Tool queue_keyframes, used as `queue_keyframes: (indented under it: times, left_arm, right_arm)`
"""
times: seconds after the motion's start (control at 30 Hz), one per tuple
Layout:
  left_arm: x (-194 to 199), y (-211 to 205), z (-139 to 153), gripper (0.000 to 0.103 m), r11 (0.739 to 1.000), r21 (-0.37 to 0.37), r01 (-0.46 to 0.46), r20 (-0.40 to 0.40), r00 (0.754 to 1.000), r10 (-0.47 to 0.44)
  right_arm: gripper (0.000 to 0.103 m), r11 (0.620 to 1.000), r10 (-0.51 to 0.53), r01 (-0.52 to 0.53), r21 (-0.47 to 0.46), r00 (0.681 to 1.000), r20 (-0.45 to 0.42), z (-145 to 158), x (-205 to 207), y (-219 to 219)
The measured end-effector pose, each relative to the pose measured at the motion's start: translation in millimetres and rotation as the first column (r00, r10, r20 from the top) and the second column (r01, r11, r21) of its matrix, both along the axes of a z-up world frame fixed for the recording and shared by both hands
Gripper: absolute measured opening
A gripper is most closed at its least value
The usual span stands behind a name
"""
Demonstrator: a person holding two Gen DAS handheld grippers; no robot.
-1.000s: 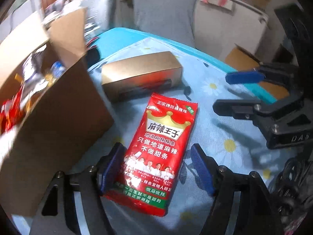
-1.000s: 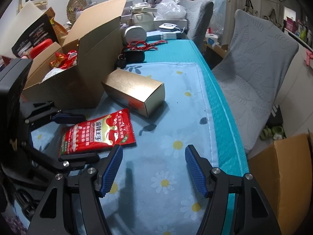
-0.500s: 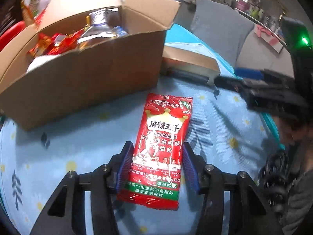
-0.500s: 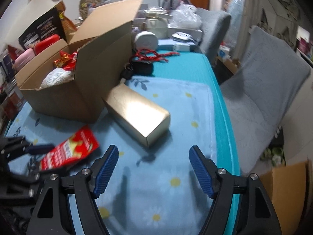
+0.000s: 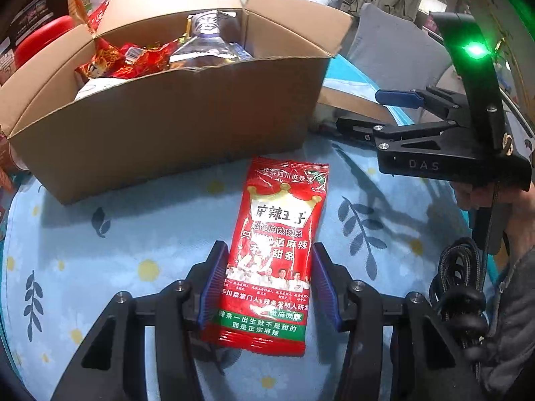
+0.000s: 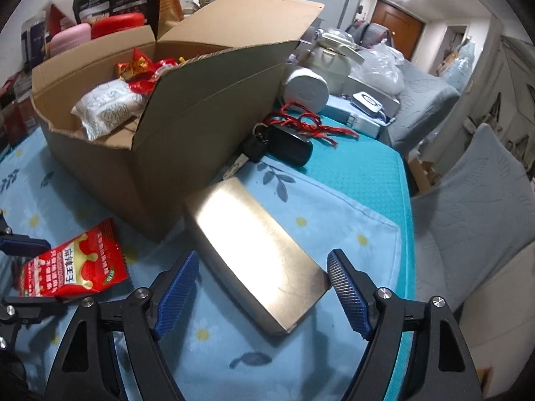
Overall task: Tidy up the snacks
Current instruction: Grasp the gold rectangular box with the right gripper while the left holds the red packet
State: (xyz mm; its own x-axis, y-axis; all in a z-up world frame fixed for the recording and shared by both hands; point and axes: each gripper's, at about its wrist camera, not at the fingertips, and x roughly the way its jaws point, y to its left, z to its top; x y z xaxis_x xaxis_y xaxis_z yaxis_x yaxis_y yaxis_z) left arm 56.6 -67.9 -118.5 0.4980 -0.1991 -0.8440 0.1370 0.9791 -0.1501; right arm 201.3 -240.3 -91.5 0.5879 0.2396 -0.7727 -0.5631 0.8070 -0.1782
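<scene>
A red snack packet point(image 5: 277, 250) lies flat on the flowered cloth in front of an open cardboard carton point(image 5: 184, 127). My left gripper point(image 5: 267, 287) is shut on the packet's lower half, both blue pads against its long edges. A gold box point(image 6: 254, 244) lies beside the carton point(image 6: 187, 127). My right gripper point(image 6: 264, 254) straddles the box's near end with its jaws opening; the right pad sits close to the box's corner and the left pad stands clear. The packet point(image 6: 77, 267) and the left gripper point(image 6: 30, 274) also show at the left of the right wrist view.
The carton holds red wrapped sweets point(image 6: 140, 70), a white pack point(image 6: 107, 103) and a clear bottle point(image 5: 207, 46). Keys with a black fob and red cord point(image 6: 287, 147) lie behind the gold box. A grey chair point(image 6: 468, 200) stands past the table's right edge.
The left jaws have closed onto the red packet and the gripper has swung round to face the carton. The right gripper has moved over the gold box and its jaws have widened.
</scene>
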Motion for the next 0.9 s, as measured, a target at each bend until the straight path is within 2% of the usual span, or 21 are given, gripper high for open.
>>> queue_keyframes:
  times: [0.07, 0.13, 0.23, 0.6, 0.9]
  left_arm:
    - [-6, 1, 0, 0.051, 1.0, 0.002, 0.0, 0.002, 1.0, 0.0]
    - [-8, 4, 0, 0.051, 1.0, 0.007, 0.004, 0.004, 1.0, -0.004]
    - [-8, 2, 1, 0.05, 1.0, 0.008, 0.009, 0.002, 1.0, -0.009]
    - [-5, 16, 7, 0.05, 1.0, -0.002, 0.002, -0.012, 1.0, -0.002]
    - [-10, 20, 7, 0.05, 1.0, -0.004, 0.002, -0.015, 1.0, -0.002]
  right_arm:
    - [0.073, 1.0, -0.01, 0.01, -0.013, 1.0, 0.004, 0, 0, 1]
    - [0.059, 0.999, -0.017, 0.017, -0.041, 1.0, 0.013, 1, -2, 3]
    - [0.048, 0.998, -0.024, 0.024, -0.05, 1.0, -0.004, 4, -8, 1]
    - [0.045, 0.993, -0.115, 0.115, -0.007, 0.992, -0.053, 10, -40, -6]
    - [0.045, 0.987, -0.161, 0.162, -0.003, 0.984, -0.076, 15, -102, -11]
